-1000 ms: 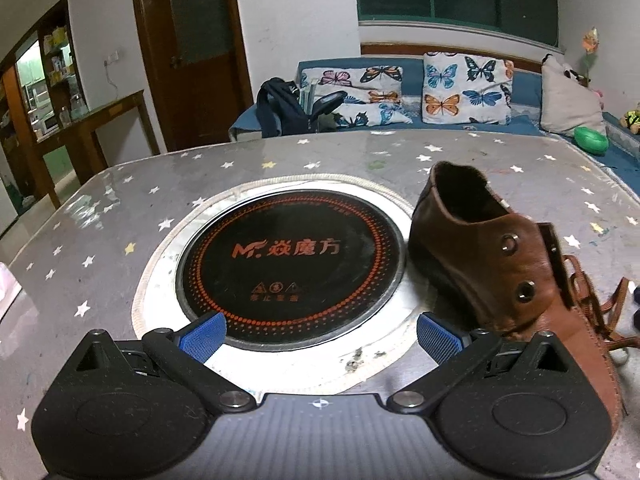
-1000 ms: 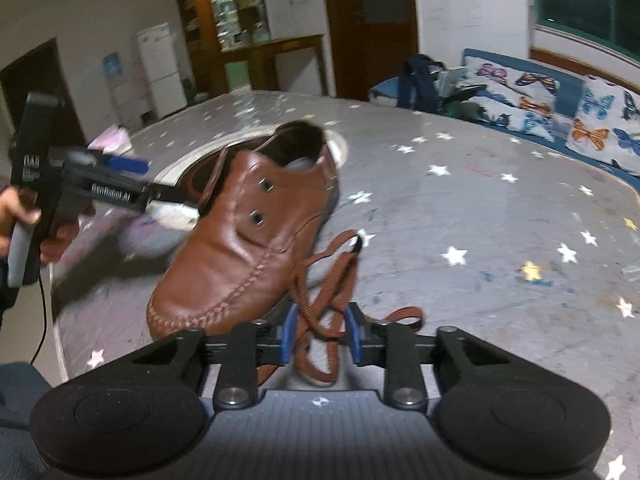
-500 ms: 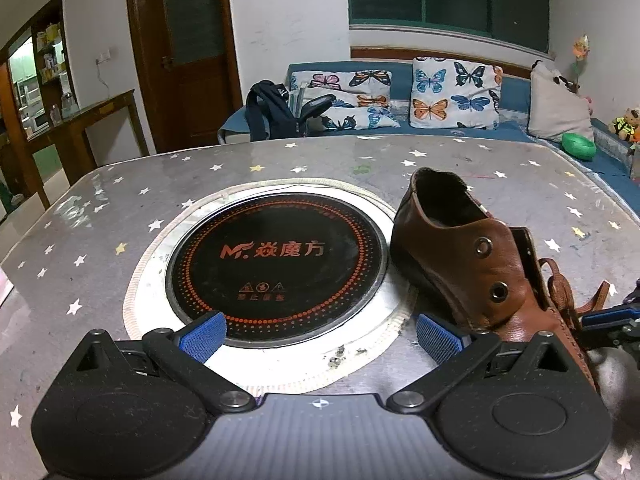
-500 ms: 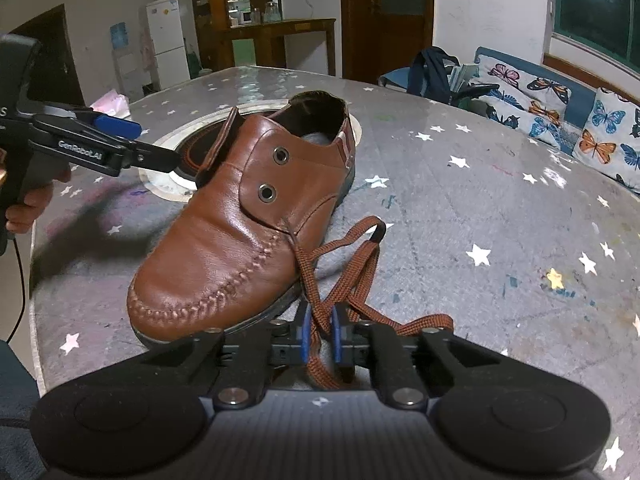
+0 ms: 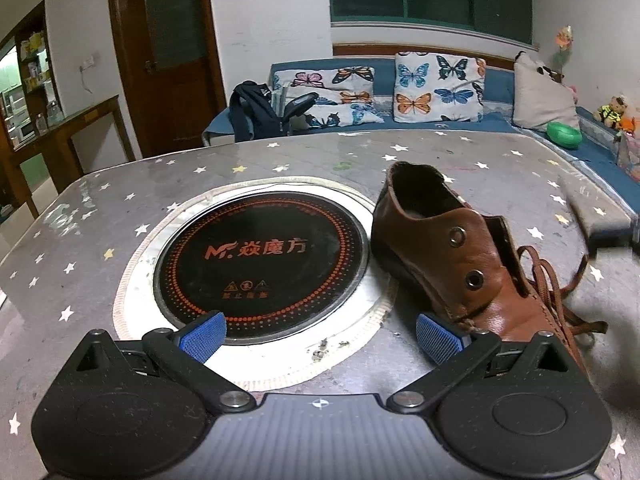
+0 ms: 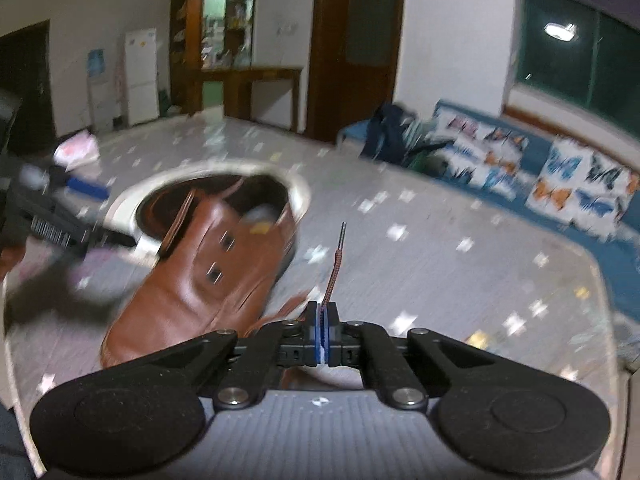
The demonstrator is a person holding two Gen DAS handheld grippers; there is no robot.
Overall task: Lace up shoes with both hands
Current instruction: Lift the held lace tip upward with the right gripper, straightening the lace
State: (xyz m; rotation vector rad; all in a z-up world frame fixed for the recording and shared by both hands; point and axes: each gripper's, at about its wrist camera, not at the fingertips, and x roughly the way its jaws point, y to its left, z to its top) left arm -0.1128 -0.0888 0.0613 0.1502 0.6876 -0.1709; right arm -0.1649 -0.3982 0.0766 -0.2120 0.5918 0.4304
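From the left gripper's (image 5: 320, 332) camera, its blue pads (image 5: 204, 334) stand wide apart with nothing between them, hanging just above the star-speckled table (image 5: 100, 216). The brown leather shoe (image 5: 460, 256) sits on the table at the right, its heel touching the rim of the round black cooktop (image 5: 260, 256) set into the tabletop. Two metal eyelets show on its near flap, and the brown lace (image 5: 556, 292) lies in loose loops on the shoe's far side, trailing onto the table. A blue sofa with butterfly cushions (image 5: 436, 88) runs behind.

From the right gripper's (image 6: 322, 316) camera the picture is smeared by motion. Its jaws have just been closing and are now pressed together on the lace (image 6: 334, 272) — the free end pokes up past the pads, stiff, with its tip (image 6: 342, 234) pointing upward. The shoe (image 6: 208, 280) lies left of the gripper, toe toward the camera, heel over the cooktop's pale ring. At the far left the left gripper (image 6: 52, 216) shows as a dark blur, apart from the shoe.
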